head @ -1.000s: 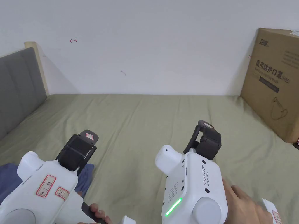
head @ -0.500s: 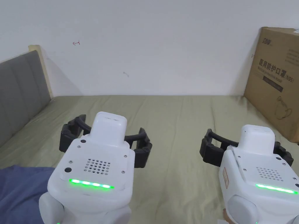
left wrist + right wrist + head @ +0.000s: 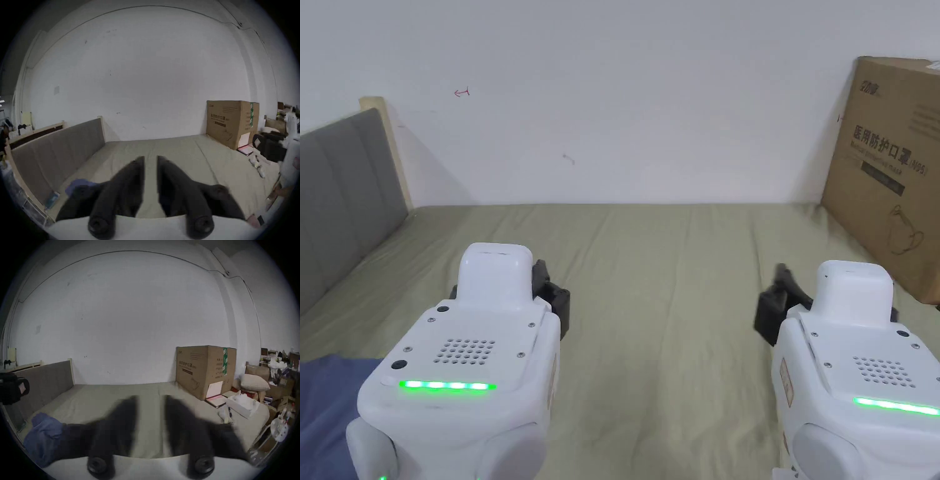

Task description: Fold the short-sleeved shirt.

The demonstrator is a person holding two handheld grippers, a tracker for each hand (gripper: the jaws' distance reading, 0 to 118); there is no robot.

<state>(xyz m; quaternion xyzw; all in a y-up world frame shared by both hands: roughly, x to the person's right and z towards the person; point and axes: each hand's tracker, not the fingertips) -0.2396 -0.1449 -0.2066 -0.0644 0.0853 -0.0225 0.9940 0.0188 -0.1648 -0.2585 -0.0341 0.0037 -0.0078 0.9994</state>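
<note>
A blue short-sleeved shirt [image 3: 325, 406] lies bunched at the near left of the olive-green bed sheet [image 3: 669, 269]; it also shows as the shirt [image 3: 43, 434] low on the left in the right gripper view. My left gripper [image 3: 150, 160] hovers above the sheet just right of the shirt, jaws a narrow gap apart with nothing between them. My right gripper [image 3: 151, 398] hangs over the right half of the bed, jaws blurred, a wider gap between them, holding nothing. Both white bodies show green lights in the head view.
A large cardboard box [image 3: 894, 175] stands on the bed's far right against the white wall. A grey padded headboard [image 3: 337, 187] runs along the left. A notebook [image 3: 214, 395], a white tissue box [image 3: 240, 404] and piled clutter sit at the right edge.
Both grippers turned from sideways to level with lights up; since half a second ago their wide-open jaws have drawn much closer together. The left one sank toward the near left.
</note>
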